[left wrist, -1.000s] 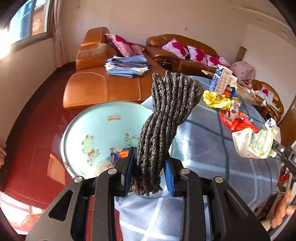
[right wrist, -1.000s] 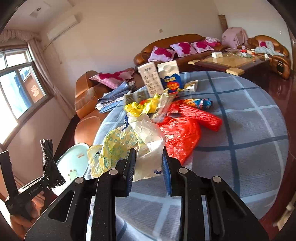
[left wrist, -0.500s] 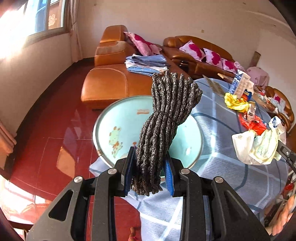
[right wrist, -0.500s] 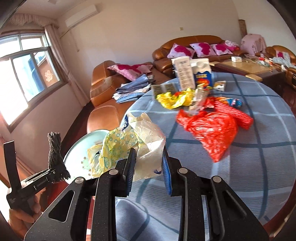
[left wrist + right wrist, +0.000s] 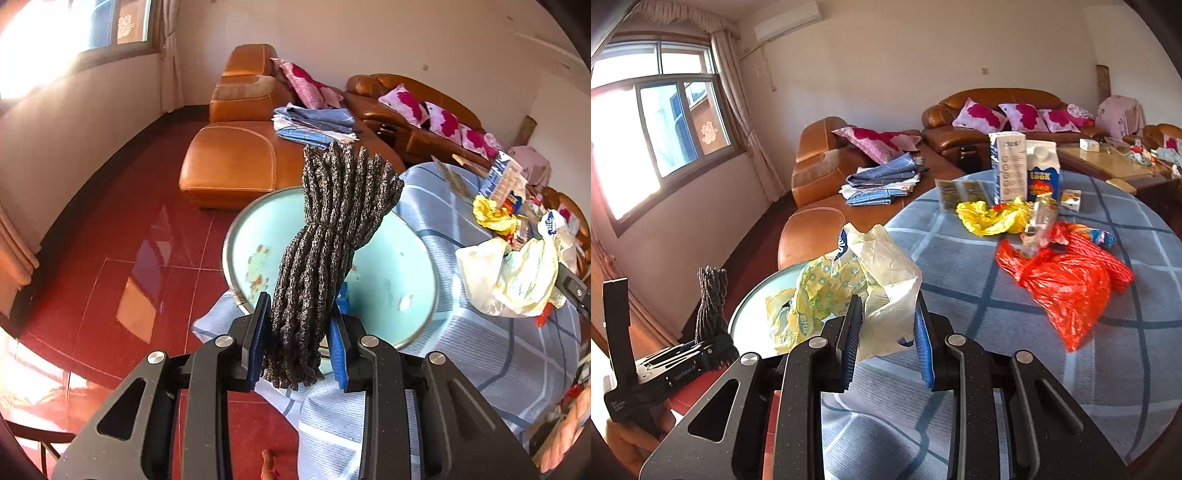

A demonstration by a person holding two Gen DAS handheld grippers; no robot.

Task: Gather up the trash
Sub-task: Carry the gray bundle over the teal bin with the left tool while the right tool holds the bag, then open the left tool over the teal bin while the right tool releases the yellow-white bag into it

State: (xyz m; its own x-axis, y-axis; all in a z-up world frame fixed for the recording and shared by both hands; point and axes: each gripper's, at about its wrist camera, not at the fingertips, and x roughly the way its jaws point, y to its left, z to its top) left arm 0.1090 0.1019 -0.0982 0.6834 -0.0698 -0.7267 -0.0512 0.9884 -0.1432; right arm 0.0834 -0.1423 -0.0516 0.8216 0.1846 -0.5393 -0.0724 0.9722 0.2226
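My left gripper (image 5: 300, 345) is shut on a dark speckled bundle of cords (image 5: 332, 236) that stands upright between its blue pads. It hangs over a pale turquoise round basin (image 5: 391, 280) at the edge of the blue checked table (image 5: 491, 354). My right gripper (image 5: 888, 341) is shut on a crumpled white and yellow plastic bag (image 5: 871, 280), held up near the basin (image 5: 753, 314). The left gripper (image 5: 698, 356) with the bundle (image 5: 711, 299) shows at the lower left of the right wrist view. The held bag (image 5: 513, 273) appears at the right of the left wrist view.
On the table (image 5: 997, 325) lie a red plastic bag (image 5: 1067, 288), a yellow wrapper (image 5: 993, 218), two cartons (image 5: 1023, 170) and a small box (image 5: 1070, 199). Orange leather sofas (image 5: 240, 162) with pink cushions and folded cloths stand beyond. Red tiled floor (image 5: 122, 251) lies to the left.
Both grippers have swung left, carrying their loads. The basin now sits more centrally under the cord bundle, and the white and yellow bag has come closer to the basin.
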